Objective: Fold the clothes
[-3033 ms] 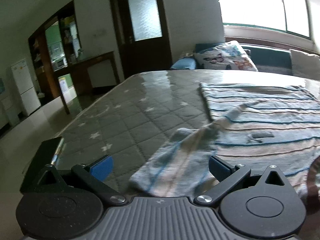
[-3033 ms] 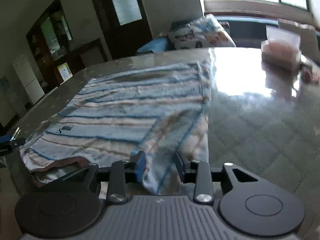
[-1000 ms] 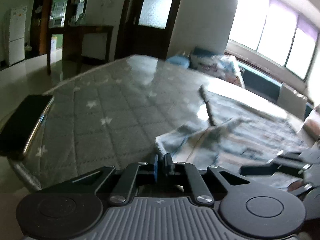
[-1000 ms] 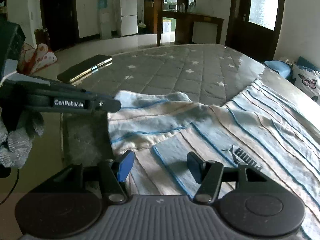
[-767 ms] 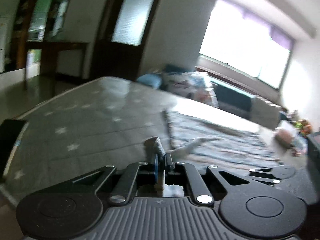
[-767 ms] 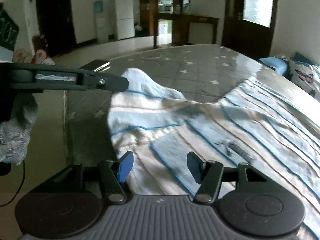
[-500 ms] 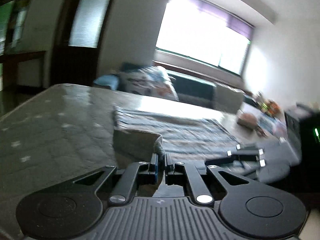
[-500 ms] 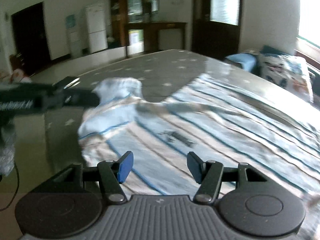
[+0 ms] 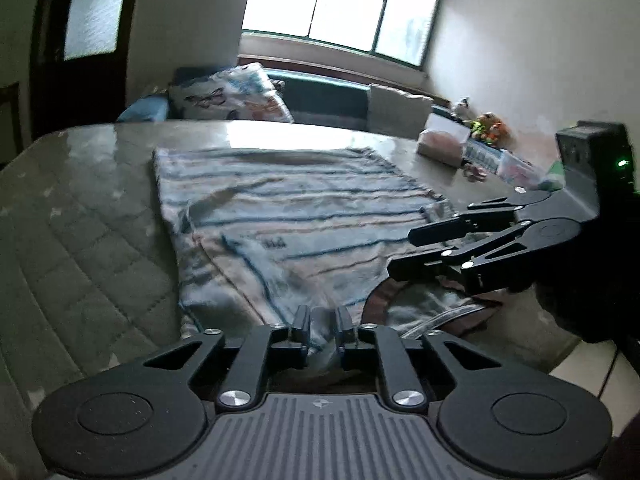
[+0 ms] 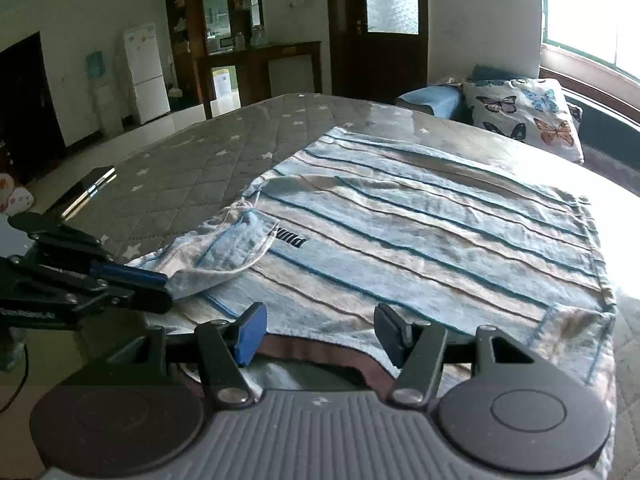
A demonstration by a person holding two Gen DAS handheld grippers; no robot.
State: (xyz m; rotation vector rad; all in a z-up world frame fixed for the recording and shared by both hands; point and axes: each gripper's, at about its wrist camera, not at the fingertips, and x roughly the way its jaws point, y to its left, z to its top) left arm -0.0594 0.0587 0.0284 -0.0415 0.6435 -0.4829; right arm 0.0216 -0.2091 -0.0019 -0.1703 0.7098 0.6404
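Quilted mattress (image 10: 192, 168), striped shirt (image 10: 420, 240) sleeve between opening left hand-held gripper (image 9: 322, 322), right hand-held gripper (image 10: 320, 330) spread above collar

- A grey quilted mattress (image 10: 208, 168) with white stars fills the foreground.
- A butterfly-print pillow (image 10: 524, 116) lies at its far edge, just beside a blue cushion (image 10: 430, 98).
- A dark phone (image 10: 86, 188) rests near the mattress's left edge.
- A white fridge (image 10: 146, 74) stands against the far wall, near a dark wooden door (image 10: 378, 28) with frosted glass.
- A bright window (image 9: 340, 8) sits above a bench.
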